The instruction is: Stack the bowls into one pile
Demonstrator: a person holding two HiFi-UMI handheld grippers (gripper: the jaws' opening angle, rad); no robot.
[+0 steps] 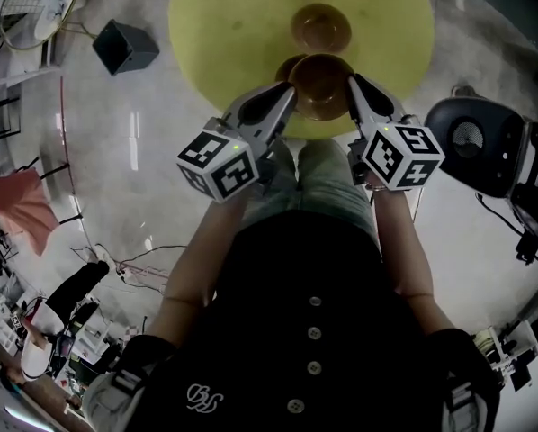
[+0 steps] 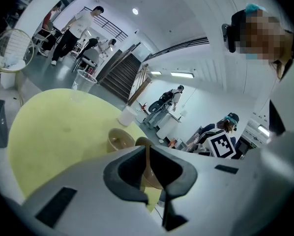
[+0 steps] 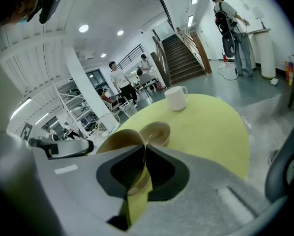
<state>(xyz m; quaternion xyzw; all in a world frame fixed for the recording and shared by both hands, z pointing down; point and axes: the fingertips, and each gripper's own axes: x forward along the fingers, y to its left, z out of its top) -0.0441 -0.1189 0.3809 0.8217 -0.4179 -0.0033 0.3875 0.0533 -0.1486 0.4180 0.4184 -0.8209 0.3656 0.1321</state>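
My left tool point(image 2: 148, 155) is pressed onto the near-left rim of a brown bowl point(image 1: 321, 84), with the thin wall caught edge-on between its jaws. The bowl is at the near edge of the round yellow counter point(image 1: 224, 25); I cannot tell whether it is lifted clear of the surface. A sliver of another bowl point(image 1: 285, 67) shows just beside it on the left, and I cannot say whether they touch. A second bowl point(image 1: 321, 27) sits farther in, open side up and apart from the one I carry. My right tool point(image 1: 352, 86) pinches the opposite rim of the same brown bowl, jaws closed on the wall.

The danger, as I judge it, lies in two narrow pinches on a smooth rim. If my hands drift apart or move at different speeds, one side could slide out; the bowl would then swing on the other tool and drop past the counter's edge to the floor point(image 1: 134, 151). If I set it down off-centre on the bowl farther in, it could tip or shove that bowl. The white cup point(image 3: 176, 97) stands well apart and looks to be at little risk.
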